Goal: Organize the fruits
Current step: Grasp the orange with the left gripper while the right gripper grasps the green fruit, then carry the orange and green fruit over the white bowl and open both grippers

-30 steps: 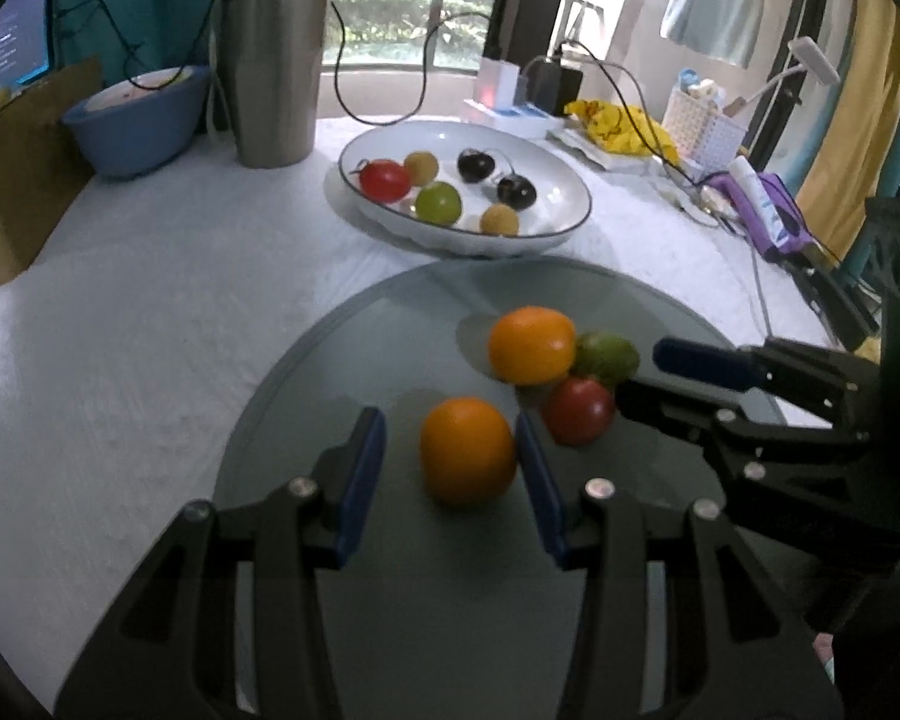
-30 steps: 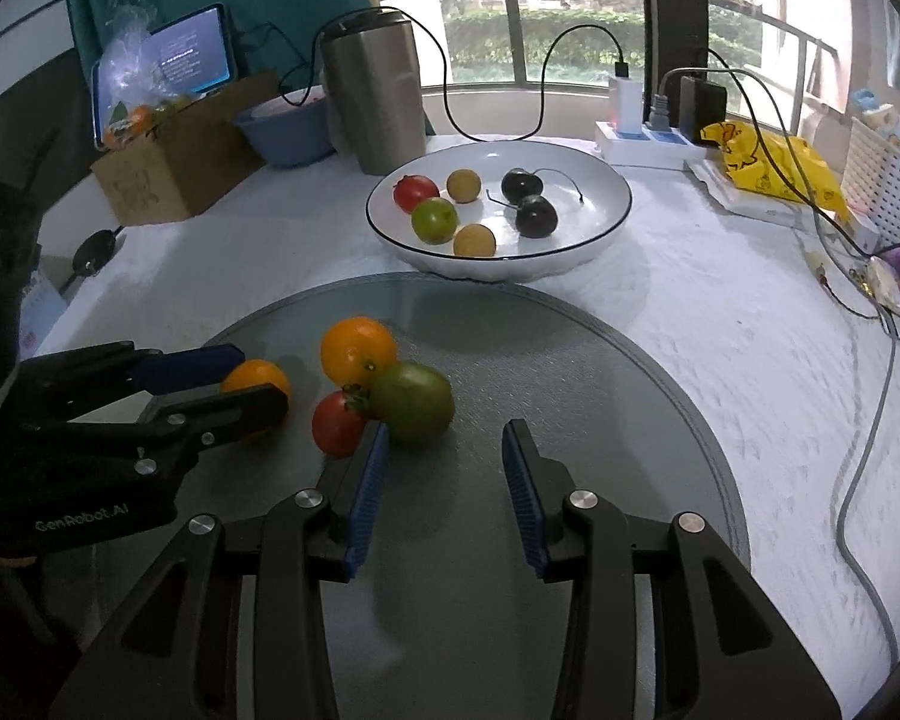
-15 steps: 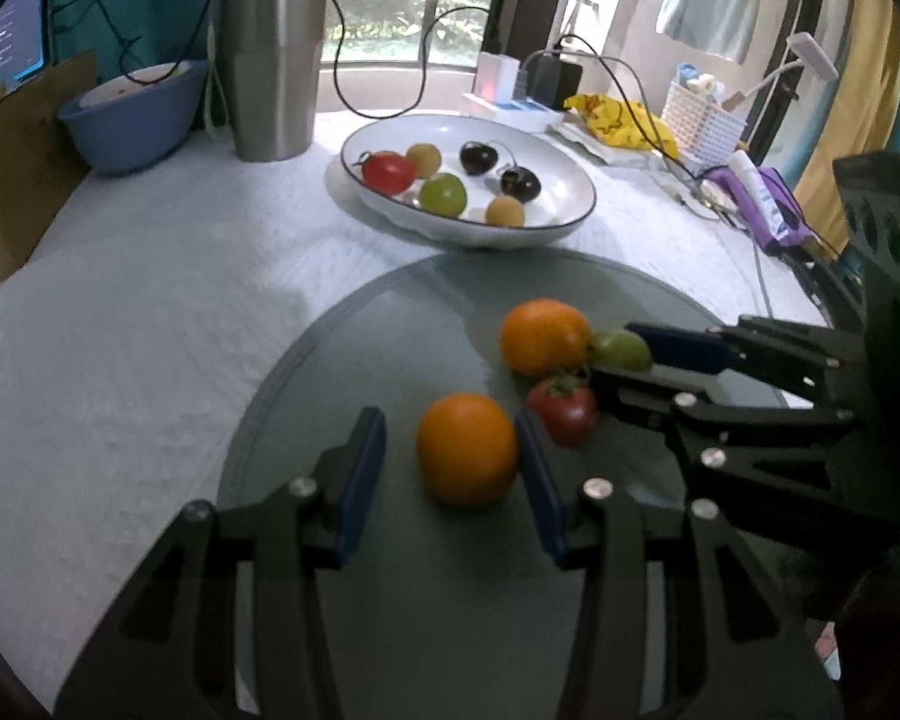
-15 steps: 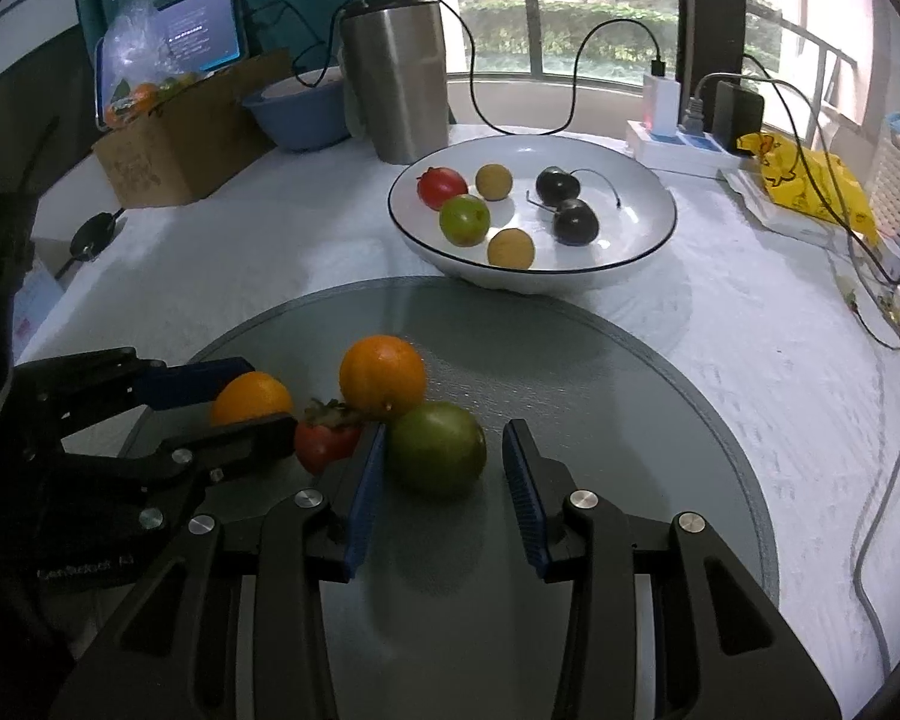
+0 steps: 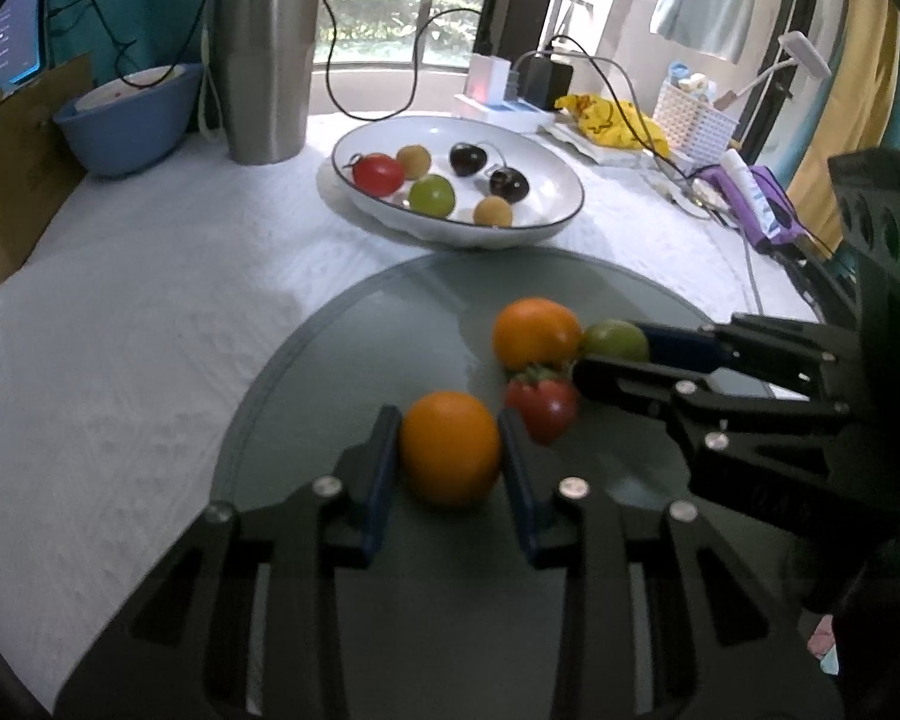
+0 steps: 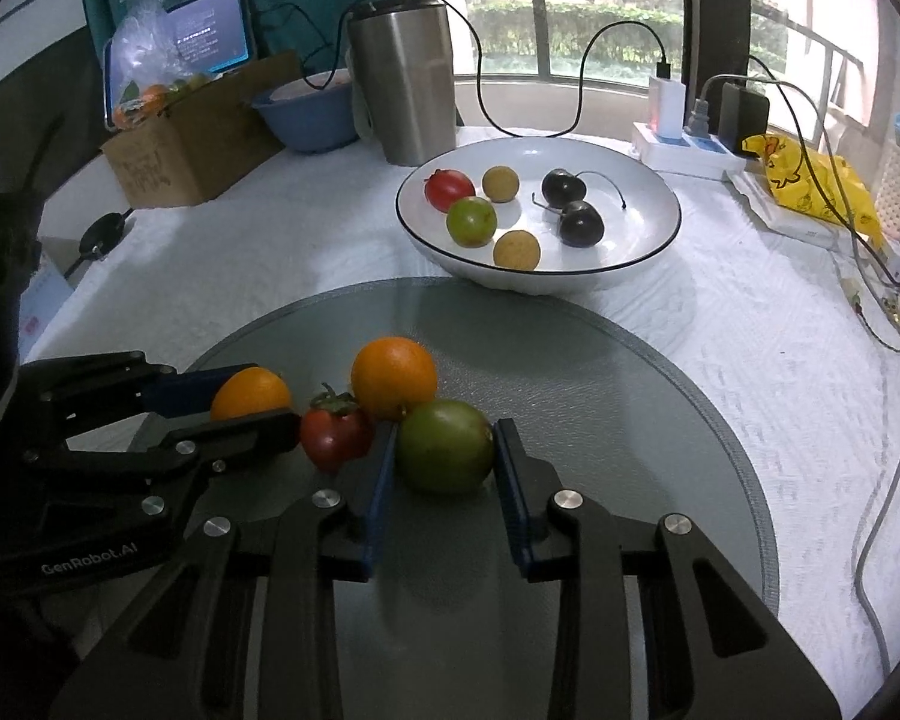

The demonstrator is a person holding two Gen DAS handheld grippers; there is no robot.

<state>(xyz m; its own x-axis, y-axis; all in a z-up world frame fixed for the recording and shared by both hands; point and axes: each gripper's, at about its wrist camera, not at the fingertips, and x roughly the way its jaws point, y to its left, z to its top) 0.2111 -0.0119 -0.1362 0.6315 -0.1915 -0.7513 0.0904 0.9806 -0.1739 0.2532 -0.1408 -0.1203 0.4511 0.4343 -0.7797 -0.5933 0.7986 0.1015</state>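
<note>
With jaws just closed in, left gripper [image 5: 450, 450] clamped on near orange [image 5: 450, 447], blue pads touching both flanks. Right gripper [image 6: 444, 450] likewise just narrowed, pads pressed against green fruit [image 6: 445, 445]. Both fruits resting on round glass board [image 6: 630, 396]. Second orange [image 6: 394, 377] and red tomato [image 6: 336, 433] lying between the two held fruits, touching one another. White bowl [image 6: 648, 252] behind board, holding six small fruits.
</note>
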